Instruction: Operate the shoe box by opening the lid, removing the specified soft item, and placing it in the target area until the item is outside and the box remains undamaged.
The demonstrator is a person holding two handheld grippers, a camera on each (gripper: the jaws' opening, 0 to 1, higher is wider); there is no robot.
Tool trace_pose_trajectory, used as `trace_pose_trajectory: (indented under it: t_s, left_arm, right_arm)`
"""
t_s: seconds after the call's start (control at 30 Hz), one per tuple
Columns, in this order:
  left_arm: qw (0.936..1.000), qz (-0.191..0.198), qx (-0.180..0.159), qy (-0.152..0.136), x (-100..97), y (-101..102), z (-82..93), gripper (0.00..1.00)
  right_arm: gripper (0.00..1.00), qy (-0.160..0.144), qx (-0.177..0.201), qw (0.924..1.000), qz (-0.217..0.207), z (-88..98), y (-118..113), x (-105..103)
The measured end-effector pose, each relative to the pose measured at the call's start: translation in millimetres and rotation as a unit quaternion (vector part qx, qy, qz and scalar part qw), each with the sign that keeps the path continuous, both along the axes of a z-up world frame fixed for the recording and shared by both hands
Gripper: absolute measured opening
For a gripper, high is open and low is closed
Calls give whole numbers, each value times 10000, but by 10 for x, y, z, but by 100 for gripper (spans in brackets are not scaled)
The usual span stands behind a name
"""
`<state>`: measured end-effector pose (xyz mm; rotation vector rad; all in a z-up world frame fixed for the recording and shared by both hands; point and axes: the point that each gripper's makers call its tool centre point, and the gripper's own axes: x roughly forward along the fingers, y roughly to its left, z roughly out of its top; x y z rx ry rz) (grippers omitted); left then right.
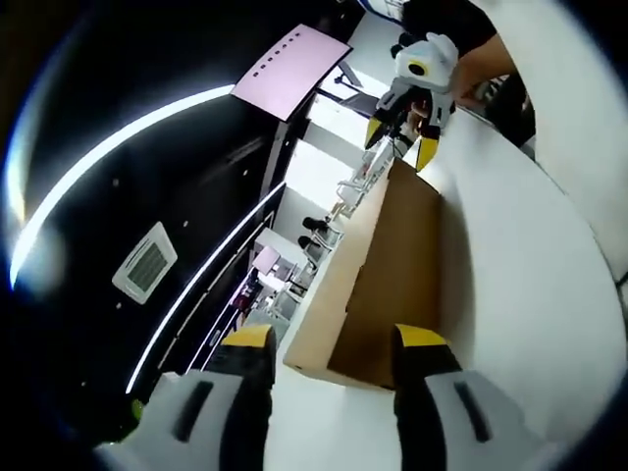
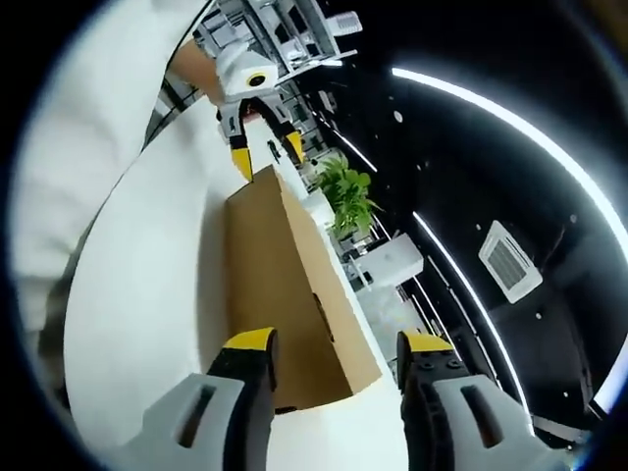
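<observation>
A: Since each gripper faces an opposite end of the cardboard shoe box (image 1: 378, 285), lid still shut on the white table (image 1: 520, 255), what's the idea?

B: Bracing both ends to lift the lid, I'd judge. Left gripper (image 1: 334, 343) and right gripper (image 2: 329, 348) both stand wide, holding nothing.

A: Room?

B: Bare table along the box's side; the far long edge sits near the table's edge.

In the left gripper view the left gripper (image 1: 334, 348) points forward with its yellow-tipped jaws spread apart, and in the right gripper view the right gripper (image 2: 334, 353) does likewise — each sees the other far ahead, jaws parted, gripped by a hand (image 1: 481, 69).
</observation>
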<state>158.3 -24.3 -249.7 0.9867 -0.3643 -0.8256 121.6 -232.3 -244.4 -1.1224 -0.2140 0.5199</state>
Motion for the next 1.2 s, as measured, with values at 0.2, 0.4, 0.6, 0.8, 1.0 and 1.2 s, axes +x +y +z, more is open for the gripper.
trace_pose_trajectory:
  t_s: [0.2,0.4,0.6,0.8,1.0,1.2]
  left_arm:
    - [9997,114,179,-72,37,0,-101,48]
    - [9998,157,111,-54,46,-2,-82,46]
    - [9997,196,139,-71,73,14,-113,43]
    - [9995,230,195,-118,94,13,-122,43]
    - [9996,224,157,-91,106,13,-125,43]
    - [9996,247,140,-82,132,39,-156,43]
  right_arm:
    - [44,-68,-221,9997,-118,-18,-55,26]
    - [45,-86,-543,9984,-126,-73,-39,38]
    - [44,-66,-663,9977,-126,-123,-15,62]
    - [37,-40,-549,9984,-152,-112,-18,67]
    - [37,-107,-855,9960,-242,-138,-37,87]
    - [35,-121,-1162,9925,-373,-241,-118,121]
